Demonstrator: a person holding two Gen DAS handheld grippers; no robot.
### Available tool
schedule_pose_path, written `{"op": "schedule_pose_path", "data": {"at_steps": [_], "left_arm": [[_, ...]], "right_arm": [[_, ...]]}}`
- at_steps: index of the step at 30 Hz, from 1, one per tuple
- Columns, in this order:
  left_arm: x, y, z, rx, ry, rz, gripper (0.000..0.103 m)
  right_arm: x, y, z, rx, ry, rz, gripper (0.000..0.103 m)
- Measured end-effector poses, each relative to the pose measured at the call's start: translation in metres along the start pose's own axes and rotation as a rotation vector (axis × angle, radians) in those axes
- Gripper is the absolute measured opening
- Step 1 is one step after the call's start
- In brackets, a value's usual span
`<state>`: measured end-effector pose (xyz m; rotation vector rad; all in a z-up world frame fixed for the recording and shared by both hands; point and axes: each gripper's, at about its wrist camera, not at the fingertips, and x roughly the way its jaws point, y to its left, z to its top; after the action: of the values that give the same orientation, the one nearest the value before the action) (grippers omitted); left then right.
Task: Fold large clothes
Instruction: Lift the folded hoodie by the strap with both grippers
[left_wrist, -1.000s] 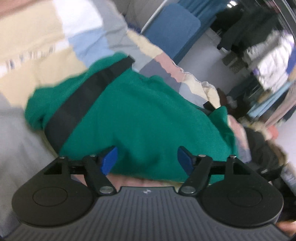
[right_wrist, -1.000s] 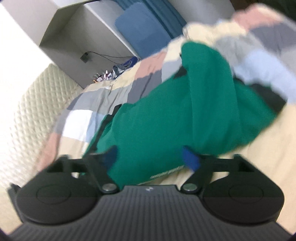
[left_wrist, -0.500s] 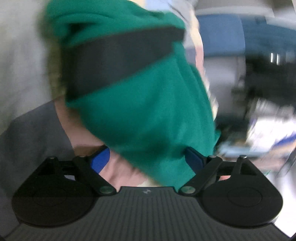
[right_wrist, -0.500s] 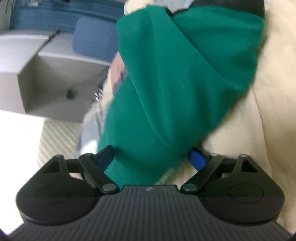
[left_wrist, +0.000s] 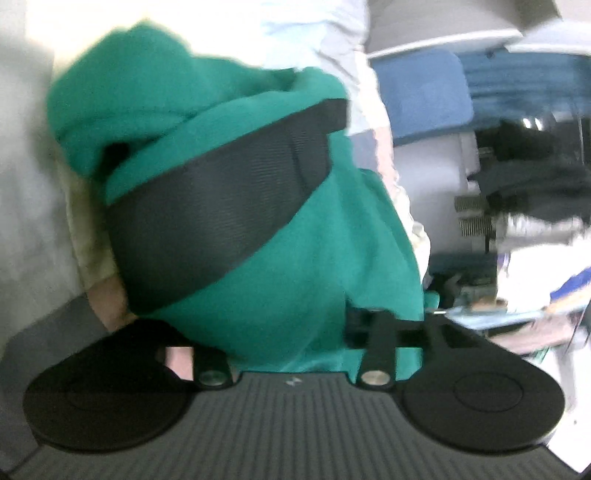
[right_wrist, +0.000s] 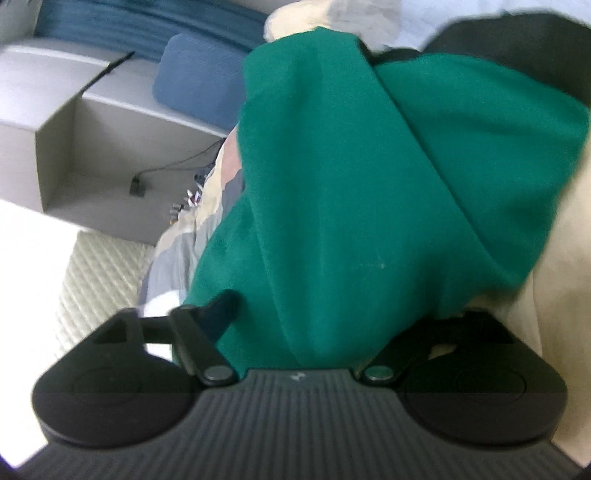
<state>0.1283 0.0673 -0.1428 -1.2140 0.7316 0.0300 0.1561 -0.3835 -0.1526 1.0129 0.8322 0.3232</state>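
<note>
A green garment (left_wrist: 314, 258) with a wide black ribbed band (left_wrist: 214, 206) lies bunched on the bed's patchwork quilt (right_wrist: 207, 221). My left gripper (left_wrist: 280, 325) has its jaws closing on the garment's near edge; the cloth fills the gap and buries both pads. In the right wrist view the same green garment (right_wrist: 332, 184) shows a long fold ridge. My right gripper (right_wrist: 332, 321) is also closing on its near edge. The left pad presses the cloth's side and the right pad is hidden under it.
A blue cushion (right_wrist: 199, 85) leans on a grey open shelf unit (right_wrist: 92, 147) beyond the bed. A quilted cream surface (right_wrist: 103, 266) lies at the left. Cream bedding (right_wrist: 546, 314) spreads at the right. Dark hanging clothes and clutter (left_wrist: 517, 221) fill the room's far side.
Both grippers rolled and dropped close onto the garment's near edge. Their jaws went from wide apart to drawn in on the cloth, which now hides the blue pads.
</note>
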Motion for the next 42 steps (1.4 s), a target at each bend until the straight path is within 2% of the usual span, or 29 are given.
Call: {"op": "schedule_pose_path", "data": {"at_steps": [1,4,7,11,14,16,21,25,28,29,31,32,38,42], "left_arm": [[-0.005,-0.004,-0.001,0.035,-0.014,-0.01,0.03],[-0.021,-0.016,-0.006,0.078,-0.039,-0.037,0.025],[-0.037,-0.026,-0.012,0.118,-0.048,-0.063,0.025],[-0.075,-0.034,-0.026,0.157,-0.06,-0.093,0.025],[-0.103,-0.039,-0.036,0.173,-0.065,-0.095,0.025],[-0.123,-0.042,-0.045,0.189,-0.062,-0.095,0.025],[-0.166,-0.037,-0.069,0.226,-0.044,-0.107,0.025],[-0.185,-0.023,-0.088,0.256,-0.028,-0.065,0.028],[-0.181,-0.014,-0.085,0.226,-0.001,-0.048,0.038],[-0.178,-0.015,-0.081,0.219,0.003,-0.052,0.04],[-0.178,-0.014,-0.079,0.211,0.015,-0.073,0.051],[-0.176,-0.014,-0.077,0.211,0.02,-0.085,0.053],[-0.182,-0.029,-0.073,0.249,0.012,-0.128,0.057],[-0.179,-0.053,-0.061,0.284,-0.012,-0.141,0.058]], "right_arm": [[-0.002,0.004,0.002,-0.027,-0.002,-0.005,0.047],[-0.013,0.019,0.0,-0.106,-0.026,-0.002,0.036],[-0.034,0.038,-0.004,-0.215,-0.07,0.004,0.034],[-0.07,0.052,-0.012,-0.29,-0.094,0.028,0.033],[-0.094,0.061,-0.022,-0.331,-0.074,0.019,0.033],[-0.113,0.061,-0.028,-0.314,-0.045,0.023,0.033],[-0.166,0.053,-0.049,-0.34,-0.012,0.081,0.033],[-0.178,0.045,-0.062,-0.324,0.007,0.068,0.034],[-0.169,0.043,-0.058,-0.275,0.043,0.061,0.037],[-0.168,0.044,-0.058,-0.271,0.051,0.064,0.04],[-0.172,0.046,-0.059,-0.269,0.057,0.099,0.057],[-0.173,0.048,-0.059,-0.264,0.05,0.112,0.059],[-0.184,0.06,-0.052,-0.273,-0.002,0.153,0.059],[-0.181,0.075,-0.036,-0.306,-0.048,0.179,0.059]]}}
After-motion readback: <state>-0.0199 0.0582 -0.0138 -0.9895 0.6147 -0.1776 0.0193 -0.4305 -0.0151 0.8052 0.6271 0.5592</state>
